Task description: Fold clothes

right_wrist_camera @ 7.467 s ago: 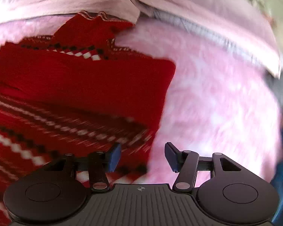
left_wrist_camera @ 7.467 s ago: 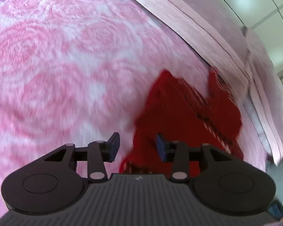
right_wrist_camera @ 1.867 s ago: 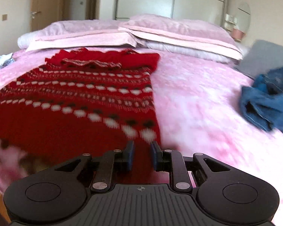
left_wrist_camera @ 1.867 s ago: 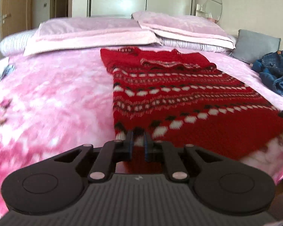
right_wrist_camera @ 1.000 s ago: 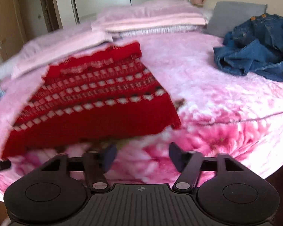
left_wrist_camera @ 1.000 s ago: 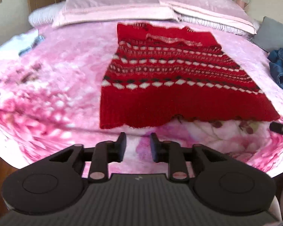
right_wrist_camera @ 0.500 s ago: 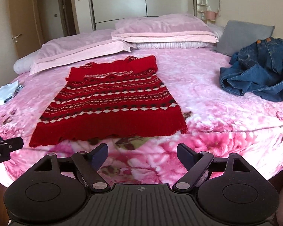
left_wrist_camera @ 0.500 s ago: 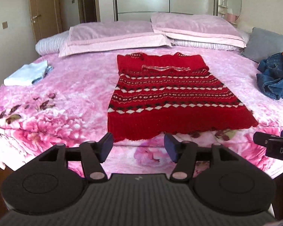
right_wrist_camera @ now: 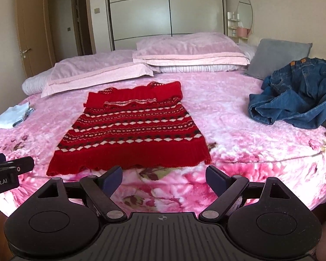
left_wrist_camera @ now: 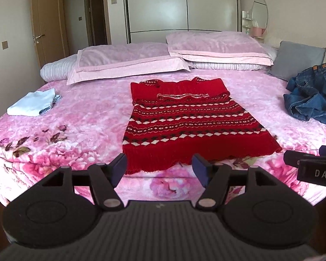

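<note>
The red patterned knit sweater lay flat at frame centre on the pink floral bed, long axis running from its hem, nearest both cameras, up toward the pillows. Left gripper and right gripper stood wide apart and empty, just short of the hem; neither looked clearly nearer. The sleeves appeared folded across the top, though their layering was hard to make out. Jeans lay at right.
</note>
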The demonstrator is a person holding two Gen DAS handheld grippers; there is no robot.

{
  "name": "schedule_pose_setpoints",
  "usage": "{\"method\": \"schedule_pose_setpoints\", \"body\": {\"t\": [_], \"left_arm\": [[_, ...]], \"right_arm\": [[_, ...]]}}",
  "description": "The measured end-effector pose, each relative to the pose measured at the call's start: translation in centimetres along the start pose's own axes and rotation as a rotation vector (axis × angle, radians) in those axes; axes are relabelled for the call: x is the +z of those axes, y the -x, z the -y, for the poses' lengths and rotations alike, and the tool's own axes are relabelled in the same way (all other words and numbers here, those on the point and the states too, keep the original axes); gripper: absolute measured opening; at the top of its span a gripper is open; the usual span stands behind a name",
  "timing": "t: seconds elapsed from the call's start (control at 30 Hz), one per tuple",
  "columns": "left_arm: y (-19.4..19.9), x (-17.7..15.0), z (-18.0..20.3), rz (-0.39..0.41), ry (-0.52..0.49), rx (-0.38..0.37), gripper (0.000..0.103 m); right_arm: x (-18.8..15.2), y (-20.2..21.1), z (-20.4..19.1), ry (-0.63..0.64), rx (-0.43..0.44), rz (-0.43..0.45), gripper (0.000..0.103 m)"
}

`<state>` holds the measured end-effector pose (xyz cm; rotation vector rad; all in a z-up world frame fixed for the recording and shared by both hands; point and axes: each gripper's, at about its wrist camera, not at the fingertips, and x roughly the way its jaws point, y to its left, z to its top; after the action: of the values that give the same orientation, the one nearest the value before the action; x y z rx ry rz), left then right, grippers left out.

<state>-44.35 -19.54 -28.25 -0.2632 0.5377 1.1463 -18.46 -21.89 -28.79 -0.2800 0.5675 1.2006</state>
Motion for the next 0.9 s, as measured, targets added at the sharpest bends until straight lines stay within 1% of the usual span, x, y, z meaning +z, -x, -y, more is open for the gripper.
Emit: {"method": "schedule_pose_setpoints", "body": {"t": [0.47,0.67,0.9], "left_arm": [[1.2,-0.6,0.3,0.013,-0.017,-0.008,0.064],[1.1,-0.6,0.3,0.009,-0.016,-0.008,0.064],[0.5,-0.6,-0.1,-0.002,-0.006,-0.004,0.064]], "right_arm": [[-0.3,1.5,-0.1,0.022,0.01,0.022,0.087],[-0.4,2.0,-0.9,0.061,0.024,0.038,0.087],[-0.4,1.8,-1.5,0.091,0.037,0.037,0.087]]}}
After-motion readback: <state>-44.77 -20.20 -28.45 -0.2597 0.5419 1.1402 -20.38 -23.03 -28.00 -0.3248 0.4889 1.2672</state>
